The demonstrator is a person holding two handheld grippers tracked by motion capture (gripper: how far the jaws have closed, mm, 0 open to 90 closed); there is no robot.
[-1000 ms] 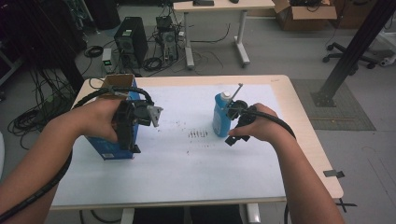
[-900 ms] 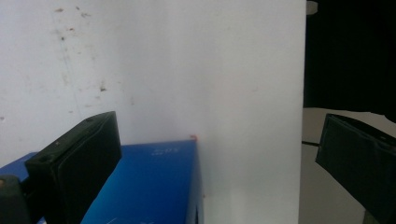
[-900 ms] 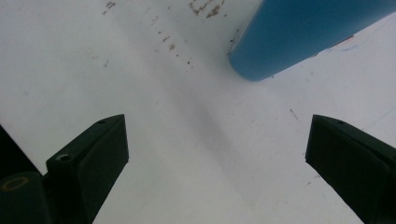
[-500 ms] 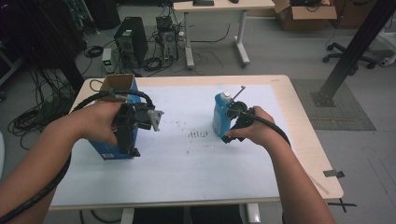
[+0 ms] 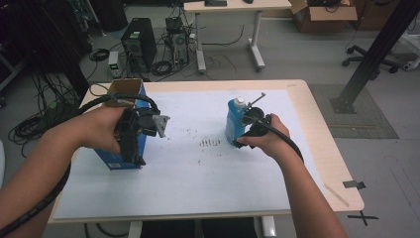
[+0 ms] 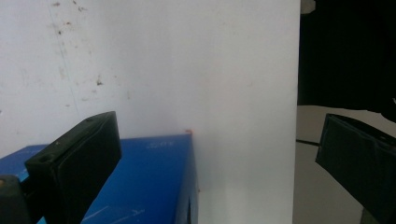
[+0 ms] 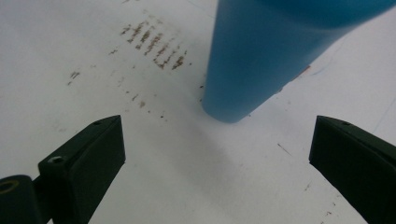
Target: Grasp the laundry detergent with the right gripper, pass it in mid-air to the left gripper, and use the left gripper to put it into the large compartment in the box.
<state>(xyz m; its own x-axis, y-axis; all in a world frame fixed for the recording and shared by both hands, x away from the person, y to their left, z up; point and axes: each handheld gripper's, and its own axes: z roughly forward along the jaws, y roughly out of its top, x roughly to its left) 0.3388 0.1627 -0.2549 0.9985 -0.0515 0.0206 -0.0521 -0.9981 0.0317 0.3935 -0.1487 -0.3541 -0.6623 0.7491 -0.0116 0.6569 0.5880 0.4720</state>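
A blue pouch with a white cap (image 5: 234,121) stands upright on the white sheet (image 5: 188,168), right of the middle. My right gripper (image 5: 243,138) is low beside it. In the right gripper view its jaws (image 7: 212,122) stand wide apart and have just been opening. The blue pouch (image 7: 261,60) rises ahead of them, with nothing between the pads. At the left, my left gripper (image 5: 132,158) points down over a blue box with an open cardboard top (image 5: 111,157). It is open (image 6: 217,123), with the box's blue face (image 6: 144,177) under its left jaw.
Dark smudge marks (image 5: 212,143) lie on the sheet between the box and the pouch. The wooden table's edge (image 5: 322,148) runs close on the right. Beyond the table, computers and cables lie on the floor (image 5: 148,44).
The right hand has shifted slightly beside the pouch. The left hand and the box have stayed where they were.
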